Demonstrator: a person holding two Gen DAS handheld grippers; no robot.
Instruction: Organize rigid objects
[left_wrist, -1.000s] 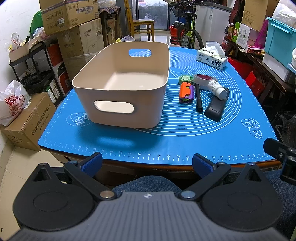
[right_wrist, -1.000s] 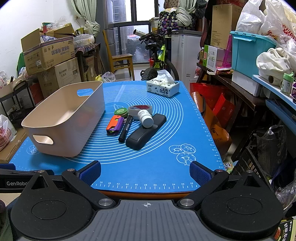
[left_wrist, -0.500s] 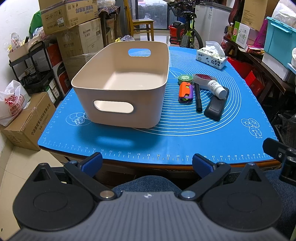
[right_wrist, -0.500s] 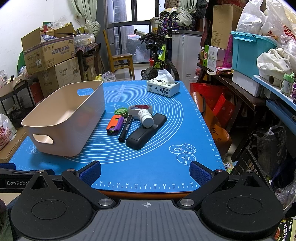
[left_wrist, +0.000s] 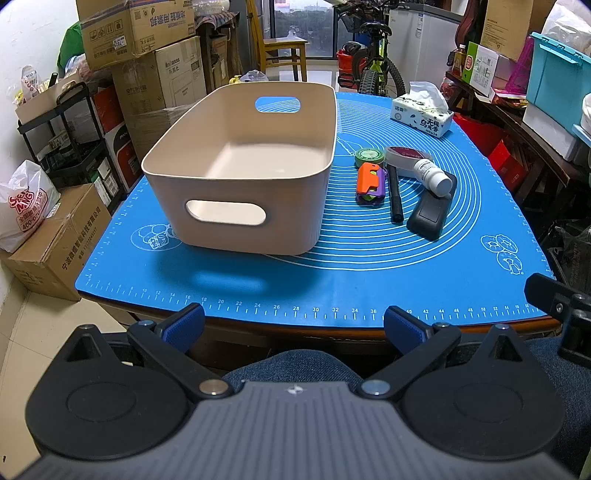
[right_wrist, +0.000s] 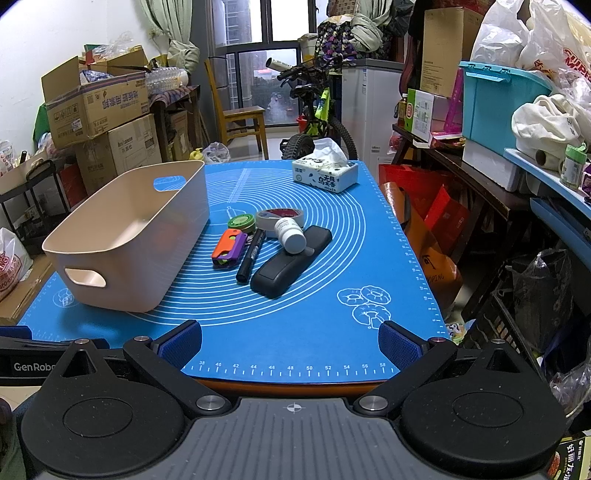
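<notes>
An empty beige bin (left_wrist: 243, 162) (right_wrist: 129, 236) stands on the left of the blue mat (left_wrist: 332, 266). Right of it lie an orange and purple toy (left_wrist: 369, 181) (right_wrist: 229, 247), a black marker (left_wrist: 394, 194) (right_wrist: 251, 254), a green tape roll (left_wrist: 367, 156) (right_wrist: 242, 222), a white tape roll (left_wrist: 404, 157) (right_wrist: 279, 217), a white bottle (left_wrist: 432, 176) (right_wrist: 290, 233) and a black case (left_wrist: 430, 210) (right_wrist: 290, 266). My left gripper (left_wrist: 293, 325) and right gripper (right_wrist: 290, 343) are both open and hold nothing, at the table's near edge, well short of the objects.
A tissue box (left_wrist: 421, 116) (right_wrist: 325, 175) sits at the mat's far right. Cardboard boxes (left_wrist: 136, 29) are stacked left of the table, and shelves with a teal crate (right_wrist: 498, 107) stand to the right. A person's knee in jeans (left_wrist: 291, 363) is under the left gripper.
</notes>
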